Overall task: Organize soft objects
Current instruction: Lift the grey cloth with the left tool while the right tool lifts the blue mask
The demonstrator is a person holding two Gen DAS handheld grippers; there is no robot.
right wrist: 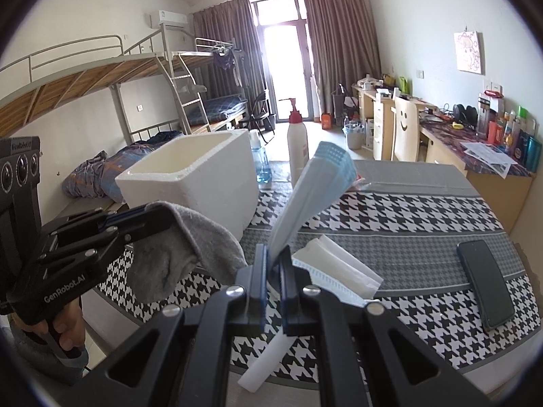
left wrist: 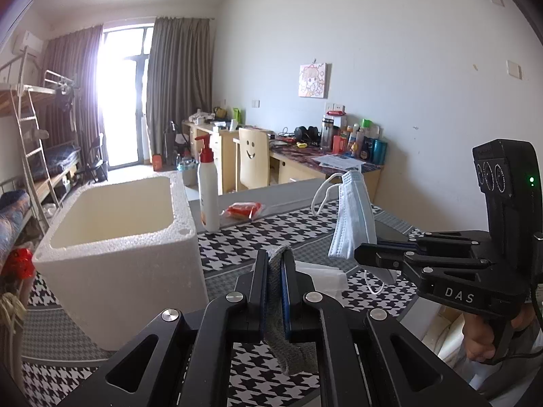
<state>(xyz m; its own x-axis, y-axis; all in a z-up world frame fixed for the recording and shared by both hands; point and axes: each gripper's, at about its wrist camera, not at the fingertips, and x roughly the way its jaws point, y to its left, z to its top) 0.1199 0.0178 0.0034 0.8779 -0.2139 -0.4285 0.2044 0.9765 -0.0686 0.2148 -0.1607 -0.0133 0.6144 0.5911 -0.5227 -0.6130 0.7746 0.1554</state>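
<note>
Two grippers are up over the table, each pinching something soft. Our left gripper (left wrist: pixel 275 257) has its fingers pressed together on a grey sock (right wrist: pixel 183 247), which hangs limp from the tips in the right wrist view, just in front of the near corner of the white foam box (left wrist: pixel 118 257). Our right gripper (right wrist: pixel 275 257) pinches a pale blue face mask (right wrist: pixel 312 186) that stands up between its fingers; in the left wrist view its ear loops dangle.

Writing we can read: "DAS" on the right gripper's body, "GenRobot.AI" on the left one's. The label on the white pump bottle (left wrist: pixel 207 186) with the red top is too small to read.

On the table (right wrist: pixel 407 210) lies a cloth in black-and-white houndstooth with grey bands. The foam box stands open at its left, the pump bottle upright just beside the box's far right corner, and a red packet (left wrist: pixel 242 210) near the bottle. A white wrapper (right wrist: pixel 339 264) lies just beyond our fingers, and a dark phone (right wrist: pixel 485 281) lies flat at the right.

Beyond, we see metal bunk beds (right wrist: pixel 118 78) on the left, brown curtains around a bright balcony door, and on the right a cluttered desk, a wooden chair (left wrist: pixel 253 156) with a smiley face, and a cartoon picture (left wrist: pixel 314 79) on the white wall.
</note>
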